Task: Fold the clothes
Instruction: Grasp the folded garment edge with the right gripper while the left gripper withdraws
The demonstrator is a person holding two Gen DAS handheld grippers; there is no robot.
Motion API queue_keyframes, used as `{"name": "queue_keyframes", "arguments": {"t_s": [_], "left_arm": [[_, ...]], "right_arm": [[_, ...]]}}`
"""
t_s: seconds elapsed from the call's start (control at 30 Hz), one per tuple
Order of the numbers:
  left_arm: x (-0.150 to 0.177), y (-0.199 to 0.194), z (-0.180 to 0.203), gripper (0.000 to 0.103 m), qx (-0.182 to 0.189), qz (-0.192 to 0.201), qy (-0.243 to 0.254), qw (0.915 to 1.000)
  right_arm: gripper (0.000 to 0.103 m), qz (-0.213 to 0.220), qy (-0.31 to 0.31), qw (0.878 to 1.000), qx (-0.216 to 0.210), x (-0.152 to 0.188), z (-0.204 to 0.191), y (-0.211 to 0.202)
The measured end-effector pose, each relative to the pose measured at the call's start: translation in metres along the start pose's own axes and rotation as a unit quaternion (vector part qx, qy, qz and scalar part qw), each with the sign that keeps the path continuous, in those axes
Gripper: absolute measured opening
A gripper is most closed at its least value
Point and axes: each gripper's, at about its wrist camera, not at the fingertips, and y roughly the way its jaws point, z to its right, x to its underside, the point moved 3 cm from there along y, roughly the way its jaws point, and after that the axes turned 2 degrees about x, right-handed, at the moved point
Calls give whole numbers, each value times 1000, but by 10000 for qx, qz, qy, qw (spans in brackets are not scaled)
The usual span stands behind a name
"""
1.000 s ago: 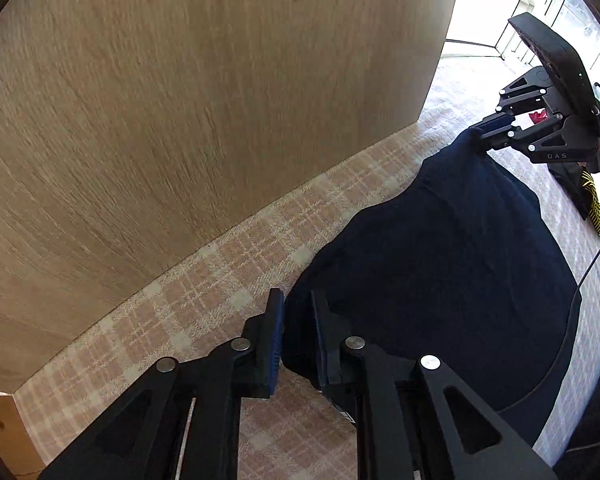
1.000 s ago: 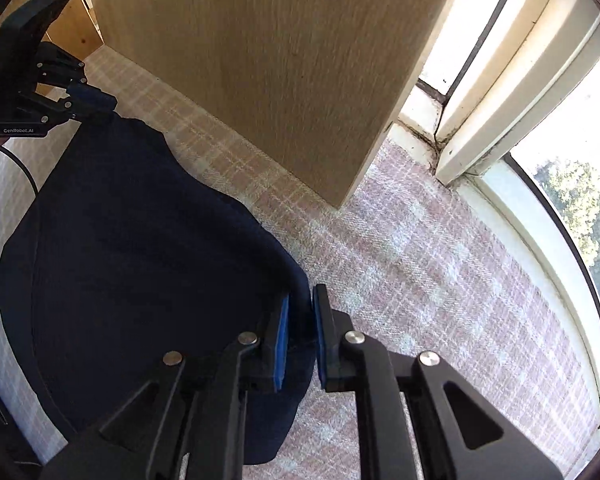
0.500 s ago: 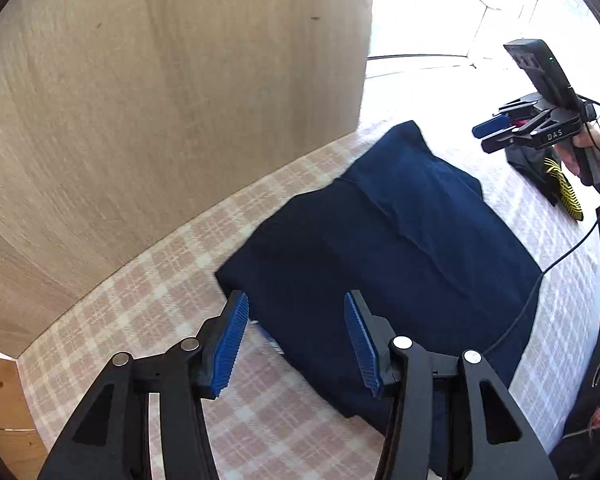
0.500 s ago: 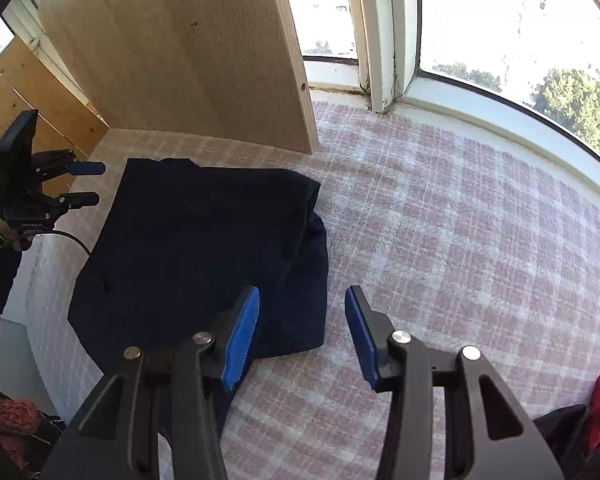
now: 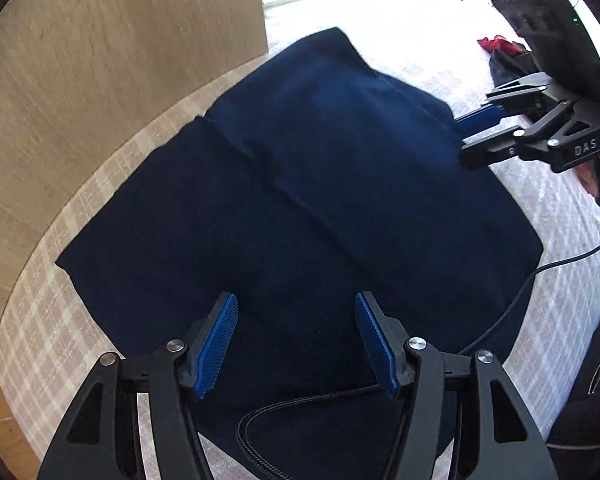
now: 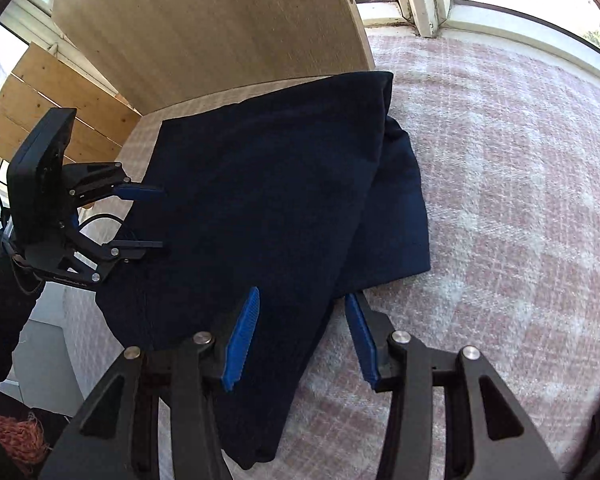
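A dark navy garment (image 5: 300, 200) lies folded flat on the pink plaid cloth (image 5: 48, 344); it also shows in the right wrist view (image 6: 268, 200). My left gripper (image 5: 296, 340) is open and empty above the garment's near edge. It also shows at the garment's left side in the right wrist view (image 6: 148, 216). My right gripper (image 6: 302, 336) is open and empty over the garment's near right edge. It also shows at the garment's far right side in the left wrist view (image 5: 466, 138).
A tall wooden panel (image 5: 100, 60) stands along the far side of the cloth. A black cable (image 5: 500, 320) trails over the garment's near edge. Red and black clothes (image 5: 504, 56) lie at the far right. A window frame (image 6: 440, 8) runs behind the plaid surface (image 6: 520, 200).
Both grippers let go of the garment's corners, opened wide and pulled back. The garment now lies flat and folded. Both grippers have since moved in over its edges.
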Motion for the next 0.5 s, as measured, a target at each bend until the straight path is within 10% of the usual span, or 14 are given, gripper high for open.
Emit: {"name": "queue_keyframes", "arguments": {"t_s": [0.4,0.5], "left_arm": [[-29,-28,24,66,5,181,-14,9998],[-36,-24,24,66,-65,89,-200,9997]], "right_arm": [[43,51,238,9996,-161,17,1,-1],[18,45,101,9996,-250,16,-12,2]]}}
